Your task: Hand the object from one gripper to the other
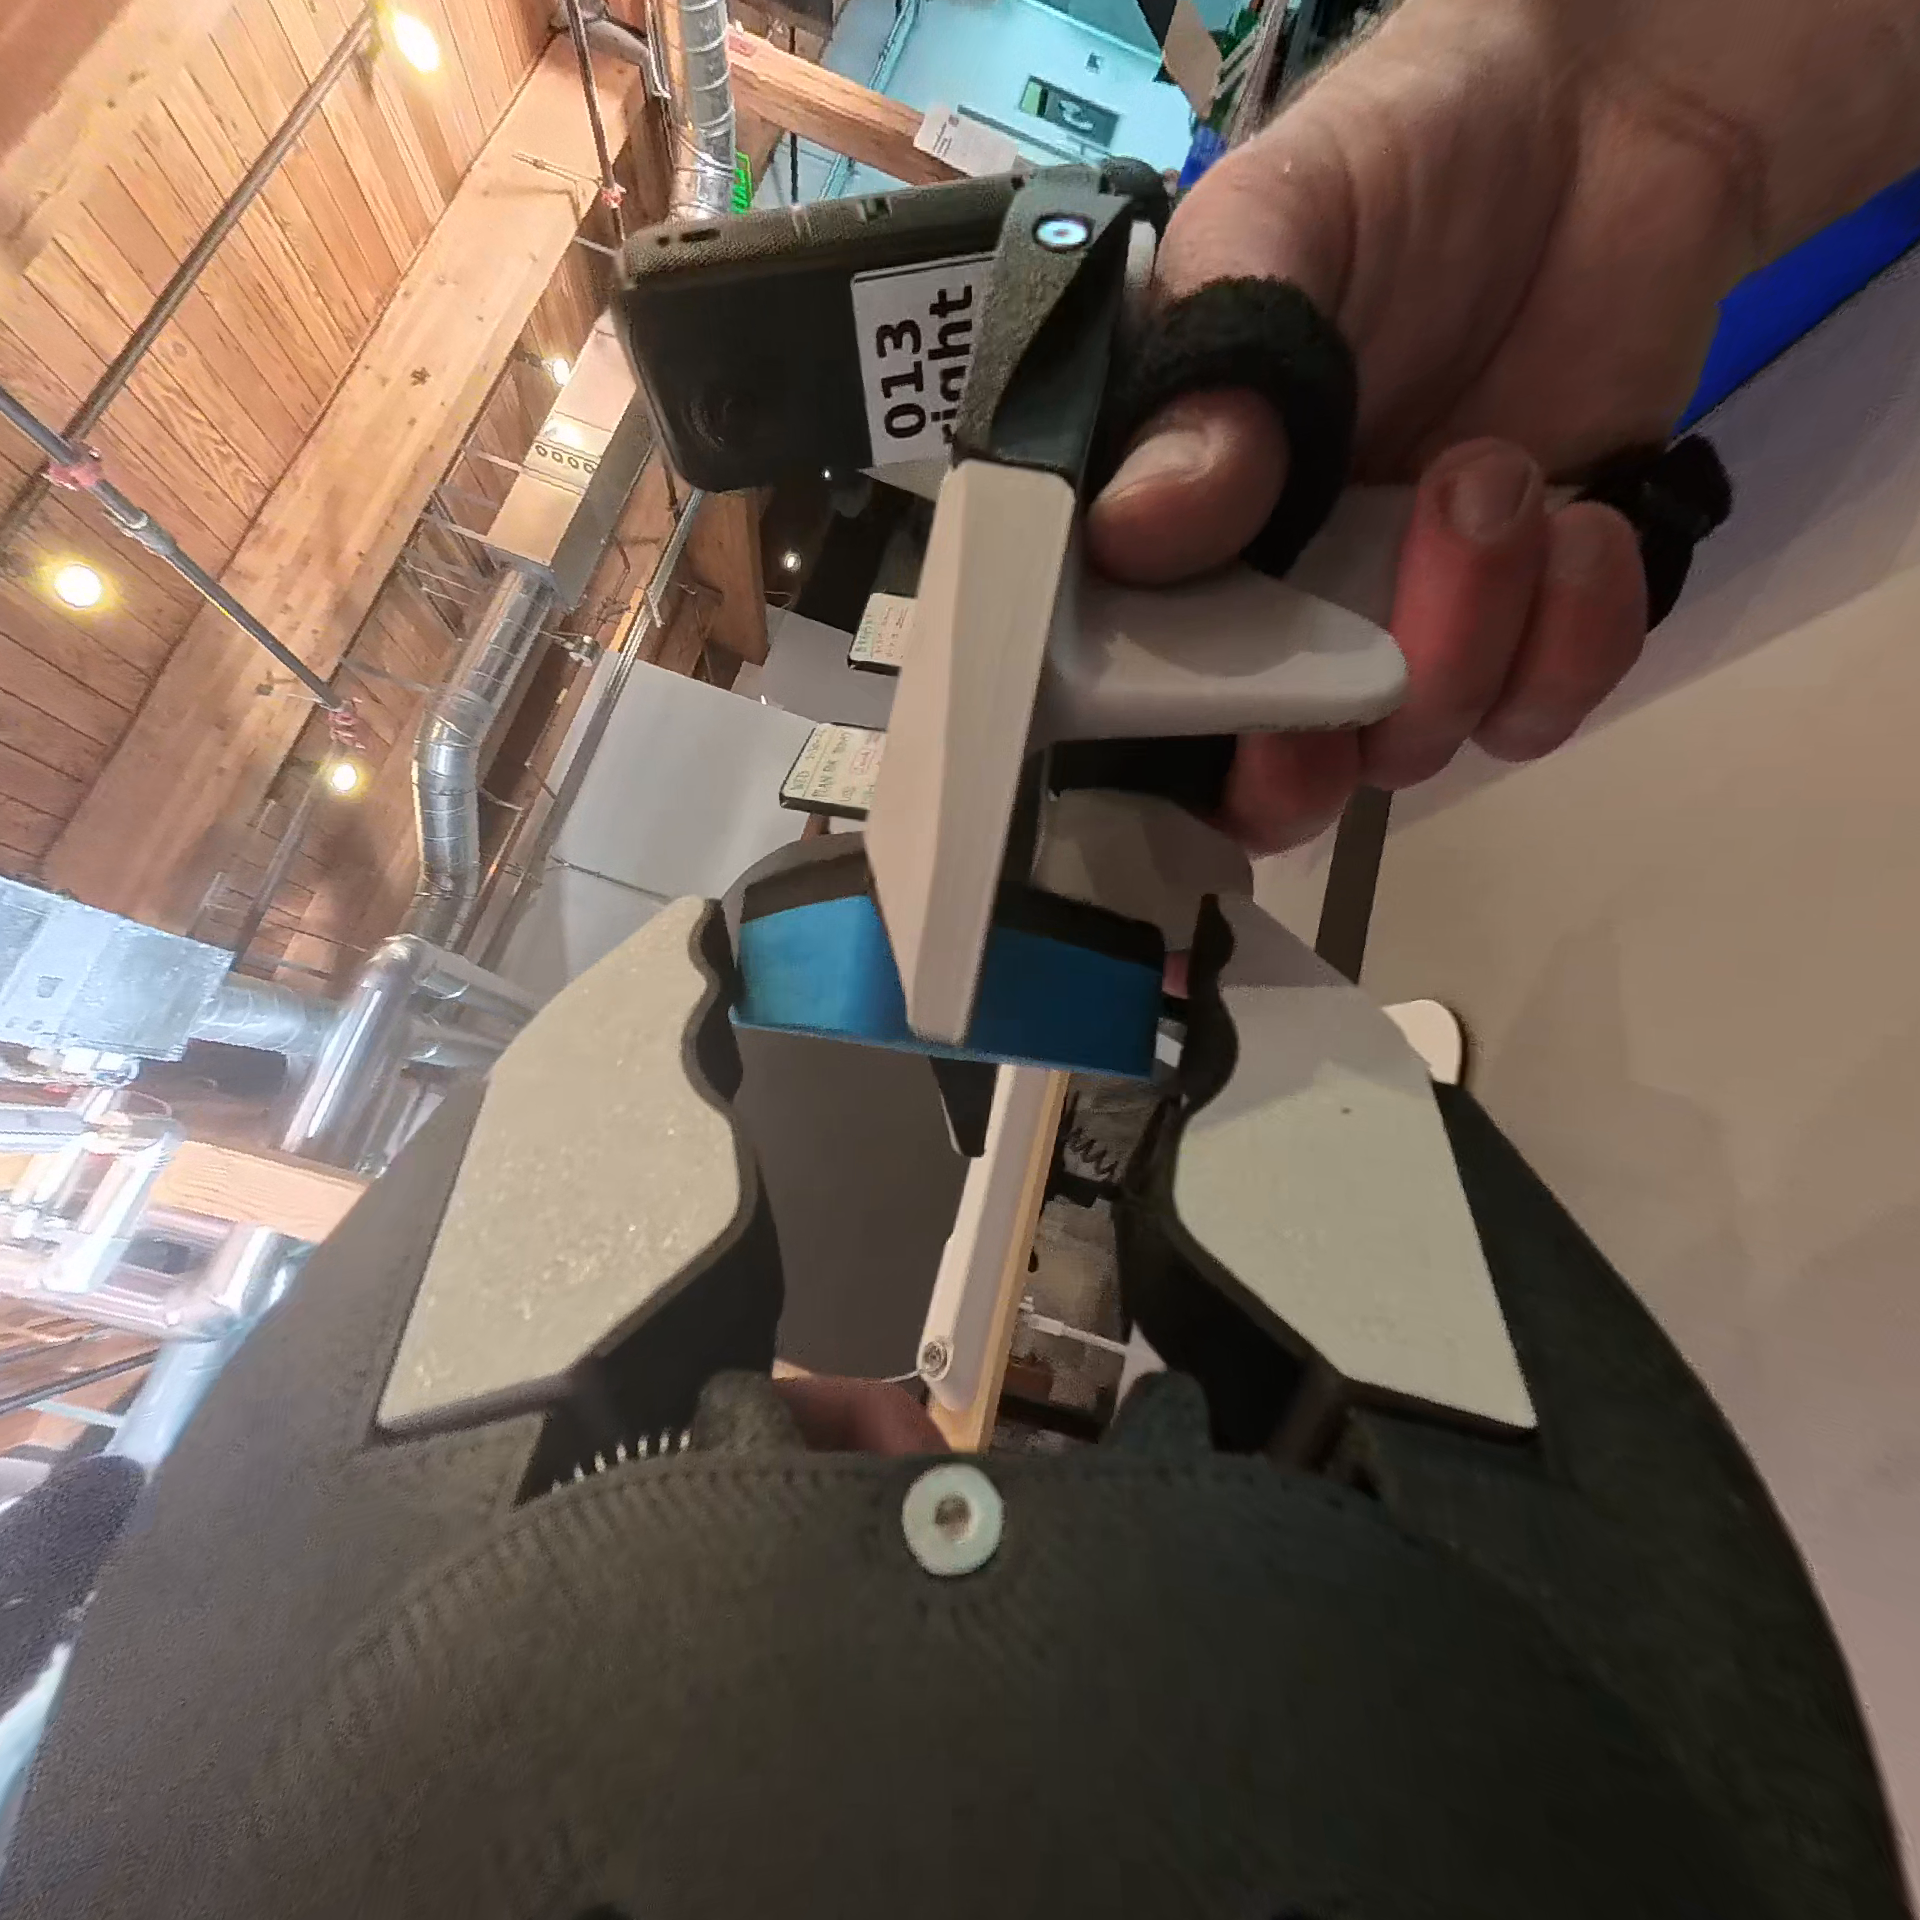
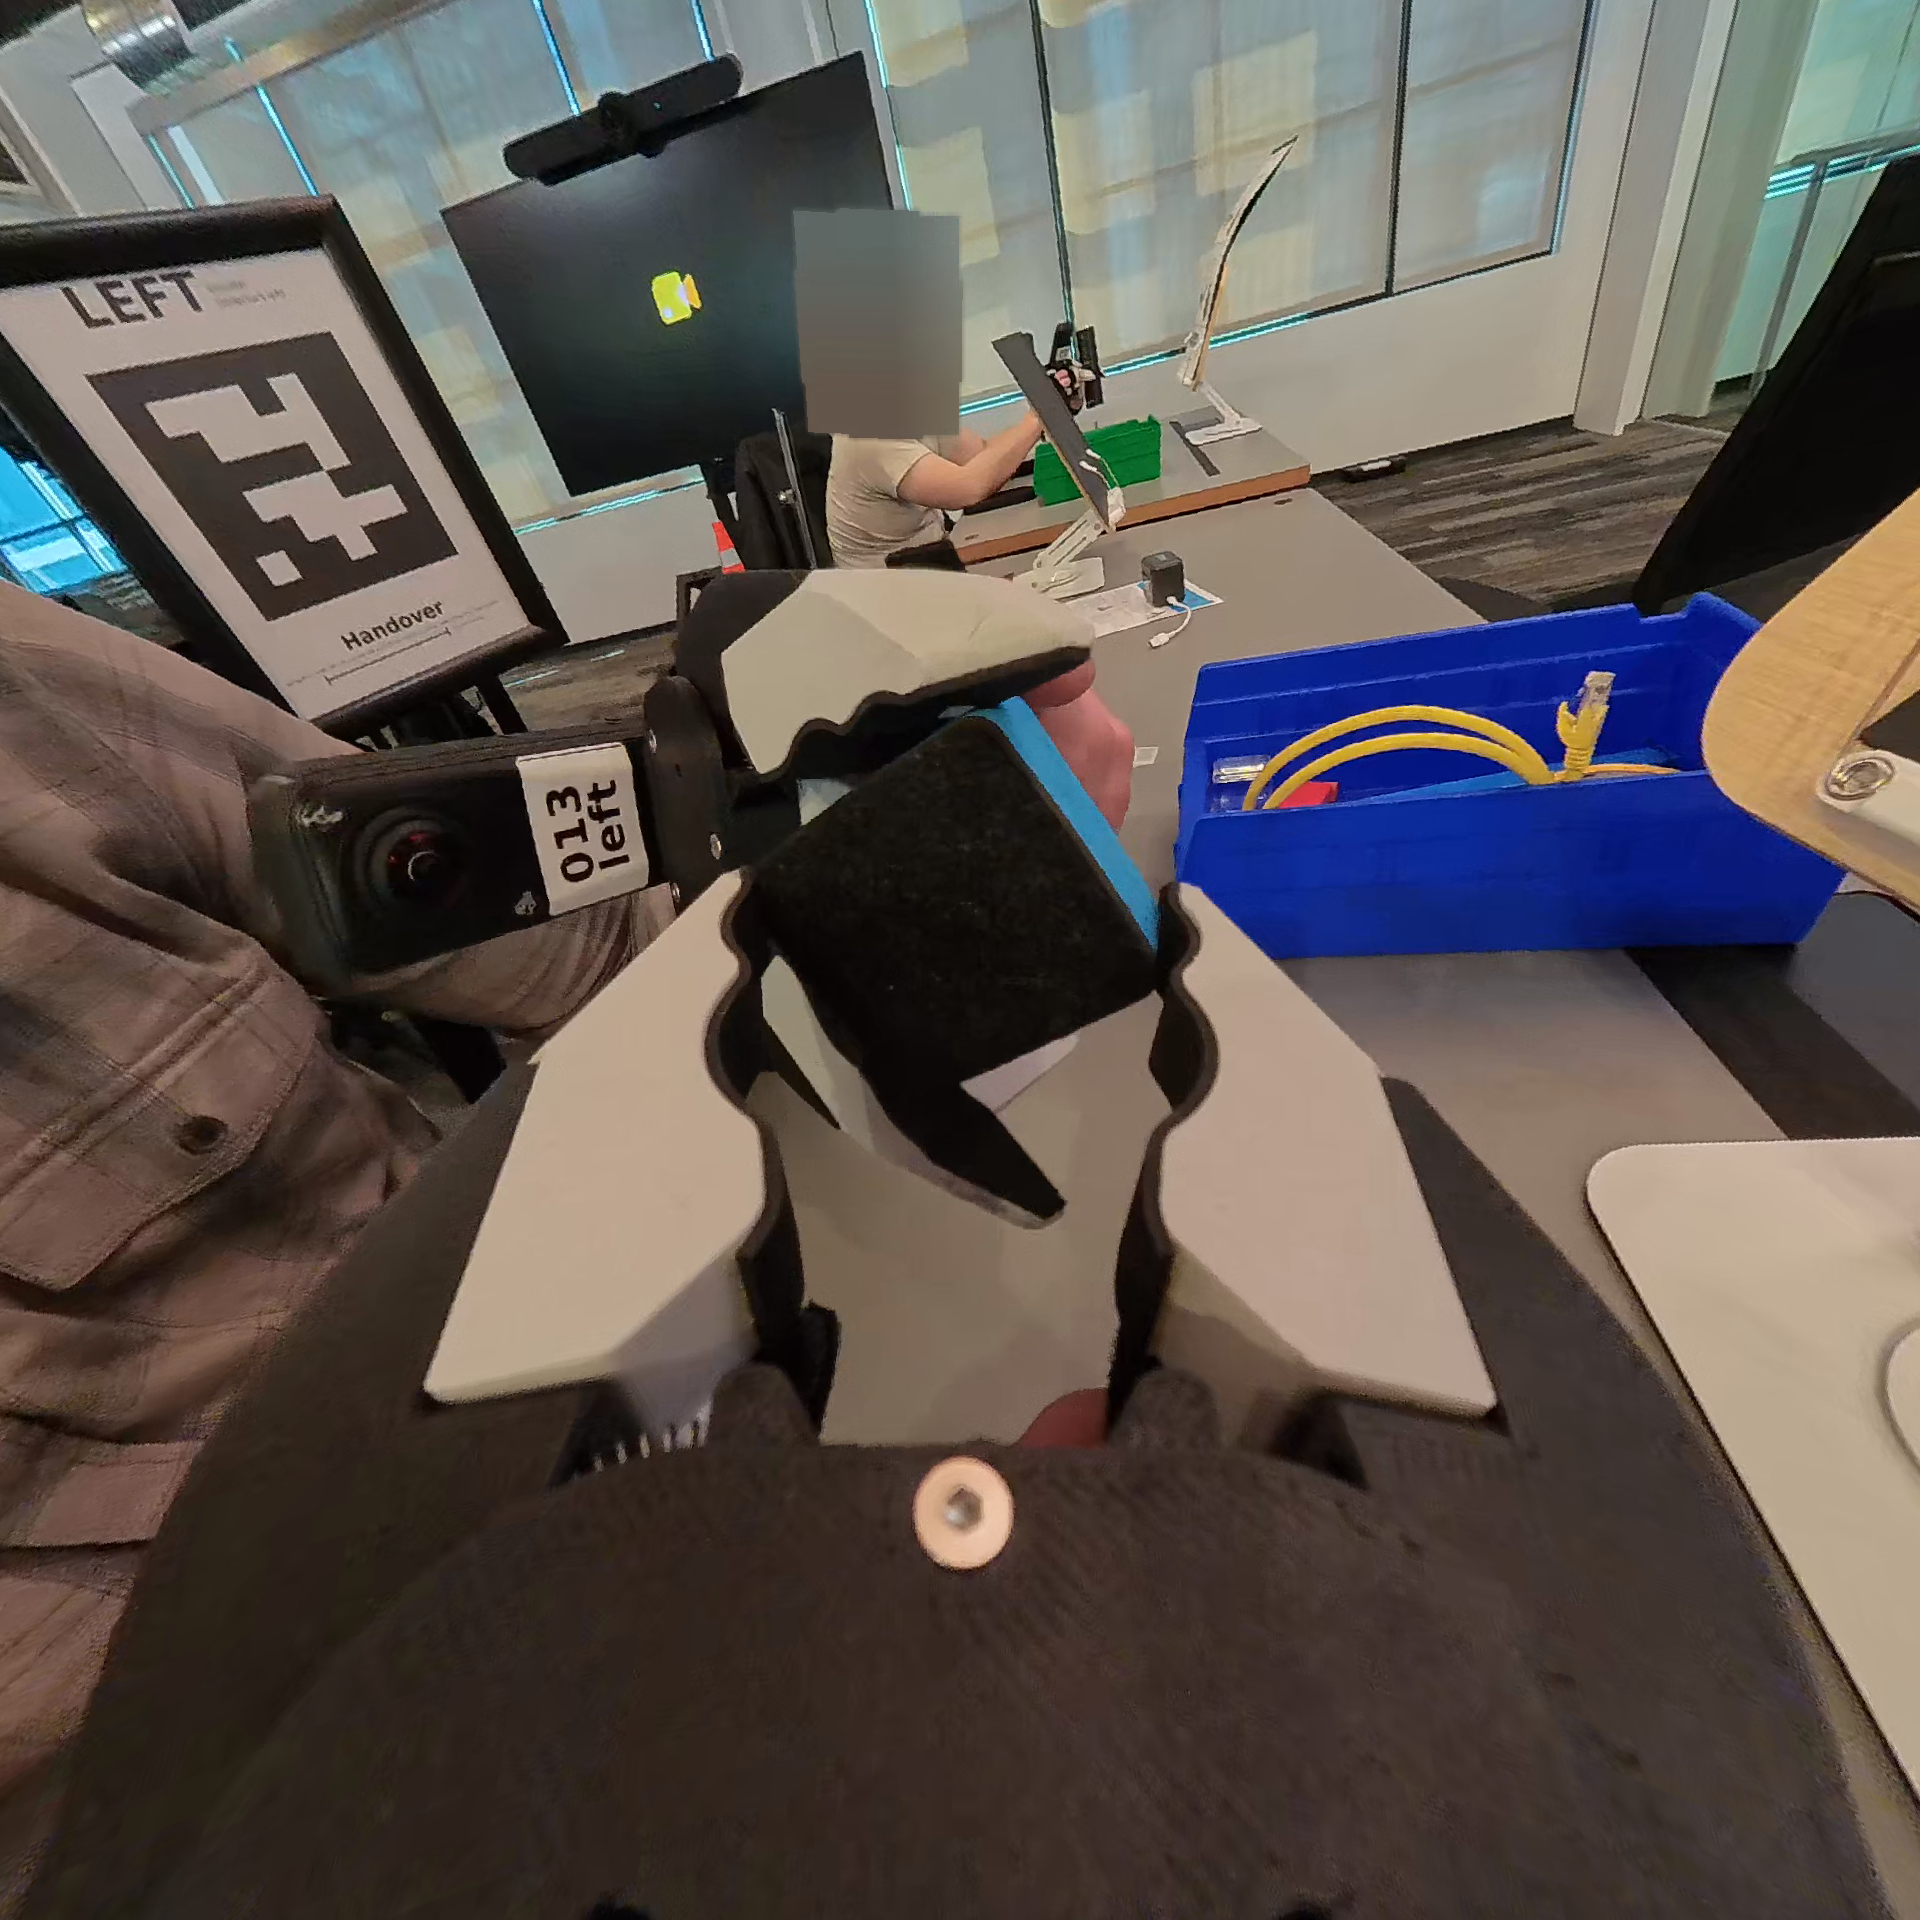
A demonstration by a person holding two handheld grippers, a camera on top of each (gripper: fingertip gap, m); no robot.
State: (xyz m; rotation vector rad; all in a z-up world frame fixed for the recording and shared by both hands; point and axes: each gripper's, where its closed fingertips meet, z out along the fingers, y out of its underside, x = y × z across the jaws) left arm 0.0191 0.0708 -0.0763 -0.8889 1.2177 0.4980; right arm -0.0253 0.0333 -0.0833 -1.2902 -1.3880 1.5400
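Eraser (image 2: 935, 904), black-felted and blue-backed, is held closed in the left tongs (image 1: 956, 987) above the surface (image 2: 1455, 1039). The right tongs (image 2: 951, 935) bracket its ends, but pressure cannot be told. It is judged light, with soft felt; the stiffer blue body is best gripped.

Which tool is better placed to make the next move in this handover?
Right, probably: the right tool straddles the eraser, fingers close on both sides, so it only needs to clamp. The left tool already holds it and can then let go.
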